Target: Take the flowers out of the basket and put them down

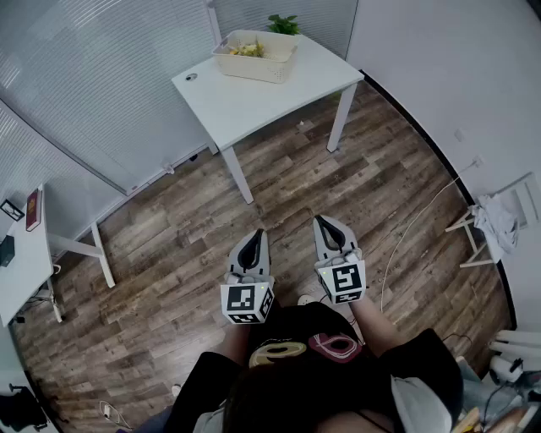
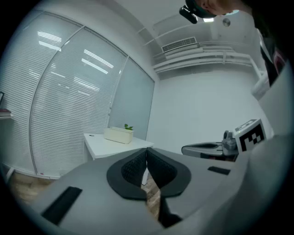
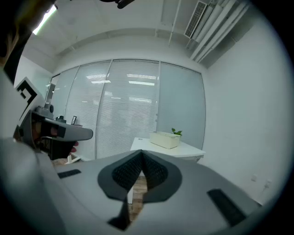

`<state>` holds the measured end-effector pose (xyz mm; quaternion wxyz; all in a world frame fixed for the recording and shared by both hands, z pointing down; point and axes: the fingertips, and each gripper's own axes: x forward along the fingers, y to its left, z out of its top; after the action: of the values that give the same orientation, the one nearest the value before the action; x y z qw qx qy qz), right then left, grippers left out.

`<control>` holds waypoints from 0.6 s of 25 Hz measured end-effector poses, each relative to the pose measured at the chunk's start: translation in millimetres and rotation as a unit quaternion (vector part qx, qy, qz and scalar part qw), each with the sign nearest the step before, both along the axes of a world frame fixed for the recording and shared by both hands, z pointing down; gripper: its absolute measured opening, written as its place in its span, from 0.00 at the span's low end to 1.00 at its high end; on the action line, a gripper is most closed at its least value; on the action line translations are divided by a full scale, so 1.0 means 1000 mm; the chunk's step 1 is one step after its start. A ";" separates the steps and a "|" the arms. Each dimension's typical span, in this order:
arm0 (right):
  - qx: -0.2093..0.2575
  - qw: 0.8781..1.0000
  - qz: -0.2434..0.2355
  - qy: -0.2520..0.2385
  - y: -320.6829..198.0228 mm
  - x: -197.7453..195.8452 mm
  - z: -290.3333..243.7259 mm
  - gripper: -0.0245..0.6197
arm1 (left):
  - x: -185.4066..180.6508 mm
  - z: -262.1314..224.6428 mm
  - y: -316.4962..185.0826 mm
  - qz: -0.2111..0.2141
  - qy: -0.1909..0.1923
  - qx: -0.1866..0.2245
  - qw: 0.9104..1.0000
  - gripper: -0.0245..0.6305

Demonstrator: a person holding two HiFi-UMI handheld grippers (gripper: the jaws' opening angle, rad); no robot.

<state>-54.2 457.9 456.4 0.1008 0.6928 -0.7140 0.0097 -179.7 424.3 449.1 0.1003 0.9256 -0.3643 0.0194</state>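
A cream basket [image 1: 254, 57] stands on the far side of a white table [image 1: 254, 97], with yellowish flowers [image 1: 247, 49] inside it. The same basket [image 2: 118, 134] [image 3: 164, 139] shows small and distant in both gripper views. Green leaves [image 1: 283, 24] rise just beyond it. My left gripper [image 1: 256, 238] and right gripper [image 1: 325, 222] hang side by side over the wooden floor, well short of the table. Both point towards it. The left gripper [image 2: 146, 158] has its ribbed pads pressed together with nothing between them. The right gripper [image 3: 141, 158] is closed the same way and holds nothing.
Walls of glass with blinds [image 1: 101, 76] run behind and left of the table. A second white desk [image 1: 25, 262] stands at the left. A folding rack with cloth [image 1: 494, 221] and a cable [image 1: 414, 228] lie at the right. Wooden floor [image 1: 169, 245] lies between me and the table.
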 end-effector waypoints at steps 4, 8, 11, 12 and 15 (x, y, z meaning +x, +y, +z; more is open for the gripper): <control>-0.003 1.000 0.008 -0.002 -0.015 -0.010 0.003 0.05 | -0.012 0.004 -0.017 0.002 0.002 -0.005 1.000 0.06; -0.016 0.999 0.031 -0.009 -0.029 -0.014 0.005 0.05 | -0.023 0.004 -0.035 0.009 0.005 -0.010 1.000 0.06; 0.001 0.999 0.036 -0.026 -0.039 -0.022 0.001 0.05 | -0.030 0.003 -0.046 0.015 0.005 -0.009 1.000 0.07; 0.003 0.999 0.036 -0.031 -0.041 -0.026 0.001 0.05 | -0.033 0.004 -0.049 0.017 0.005 -0.010 1.000 0.07; 0.003 0.998 0.041 -0.048 -0.047 -0.035 0.006 0.05 | -0.039 0.007 -0.058 0.027 0.006 -0.014 1.000 0.07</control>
<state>-88.7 411.3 462.5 0.0638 0.7208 -0.6888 0.0447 -218.8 366.8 456.6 0.1144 0.9337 -0.3386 0.0217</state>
